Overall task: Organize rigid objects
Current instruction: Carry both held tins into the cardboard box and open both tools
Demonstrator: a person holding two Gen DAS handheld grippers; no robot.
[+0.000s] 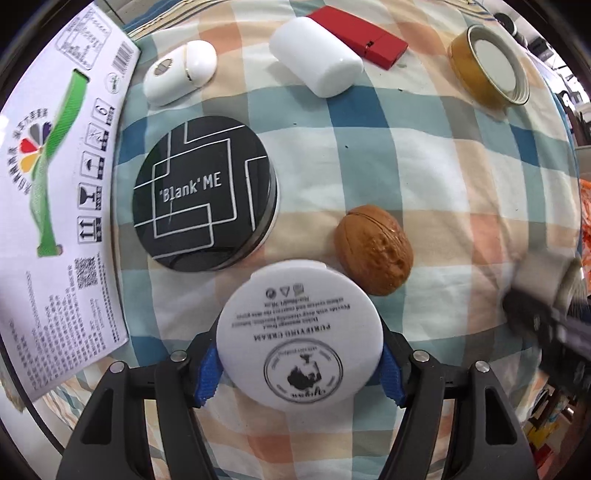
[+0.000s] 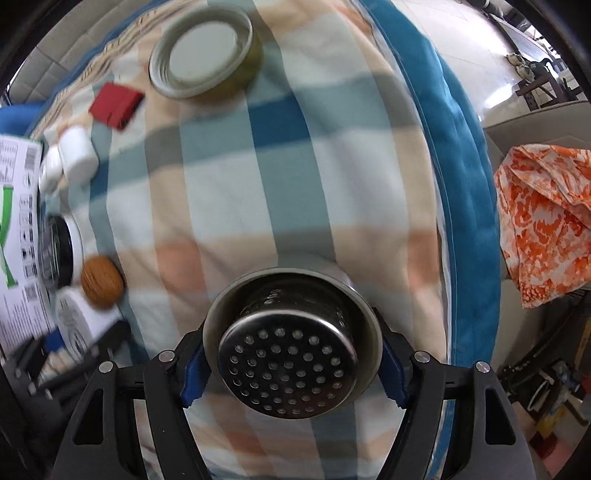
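Observation:
My left gripper (image 1: 297,373) is shut on a round white cream jar (image 1: 299,332), held just above the checked cloth (image 1: 424,166). Beyond it lie a walnut (image 1: 373,249), a black round "Blank ME" tin (image 1: 205,192), a white oval case (image 1: 179,72), a white rounded box (image 1: 316,57), a red flat box (image 1: 360,35) and a gold lid (image 1: 487,68). My right gripper (image 2: 293,373) is shut on a perforated steel cup (image 2: 291,347), above the cloth (image 2: 258,184). The right view also shows the gold lid (image 2: 207,51), red box (image 2: 116,103) and walnut (image 2: 101,282).
A white printed carton (image 1: 55,206) lies along the left edge of the cloth. The blue cushion edge (image 2: 461,184) drops off to the right, with an orange patterned cloth (image 2: 546,225) beyond it. The right gripper shows blurred at the left view's right edge (image 1: 546,306).

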